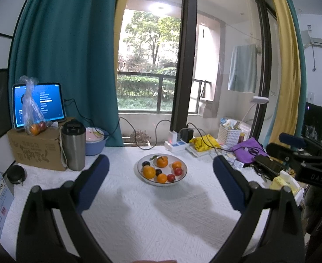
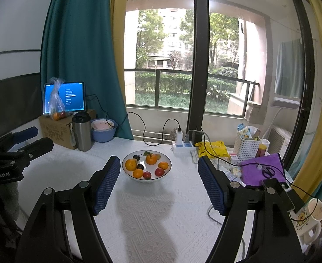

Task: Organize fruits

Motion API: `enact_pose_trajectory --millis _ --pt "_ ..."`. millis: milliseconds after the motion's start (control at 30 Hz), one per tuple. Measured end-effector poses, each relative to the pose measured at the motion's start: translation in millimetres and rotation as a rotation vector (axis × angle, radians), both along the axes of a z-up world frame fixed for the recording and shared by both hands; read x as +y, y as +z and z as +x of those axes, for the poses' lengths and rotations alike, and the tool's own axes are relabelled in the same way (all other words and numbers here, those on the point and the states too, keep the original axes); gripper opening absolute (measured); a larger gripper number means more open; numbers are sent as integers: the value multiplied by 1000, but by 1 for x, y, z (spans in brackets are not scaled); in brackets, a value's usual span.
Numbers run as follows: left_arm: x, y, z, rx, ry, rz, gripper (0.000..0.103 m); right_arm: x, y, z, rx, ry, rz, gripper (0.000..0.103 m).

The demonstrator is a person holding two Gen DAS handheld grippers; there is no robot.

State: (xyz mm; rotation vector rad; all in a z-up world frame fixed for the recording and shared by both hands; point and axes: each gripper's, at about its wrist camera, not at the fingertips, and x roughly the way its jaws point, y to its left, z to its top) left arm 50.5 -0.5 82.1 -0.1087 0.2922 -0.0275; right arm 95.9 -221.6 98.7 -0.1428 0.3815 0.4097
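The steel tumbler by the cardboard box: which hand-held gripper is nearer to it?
Left. The left hand-held gripper hovers open over the cloth just right of the steel tumbler. The right hand-held gripper is also open, farther right beyond the fruit bowl.

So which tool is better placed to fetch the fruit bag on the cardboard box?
Left, probably. The plastic bag of fruit sits on the cardboard box at the table's left side, nearer the open left tool. The right tool, also open, would have to cross over the bowl.
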Motion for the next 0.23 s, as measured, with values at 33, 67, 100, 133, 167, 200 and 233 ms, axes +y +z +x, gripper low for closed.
enact_pose_trajectory --millis 33,67,100,133,167,200,233 --pt "0 0 0 0 0 1 97 0 0 0 -1 -1 0 77" --pt "0 0 0 0 0 1 97 0 0 0 0 0 0 77" --pt "0 0 0 3 1 1 97 0 0 0 1 0 1 77" --pt "0 0 0 4 1 0 97 0 -1 1 2 1 0 77" --pt "1 -1 1 4 2 0 97 0 -2 2 4 2 0 77" --pt "1 -1 3 6 5 1 97 0 -3 3 6 4 0 77" --pt "1 -2 3 8 7 0 97 0 -5 5 9 6 -1 77"
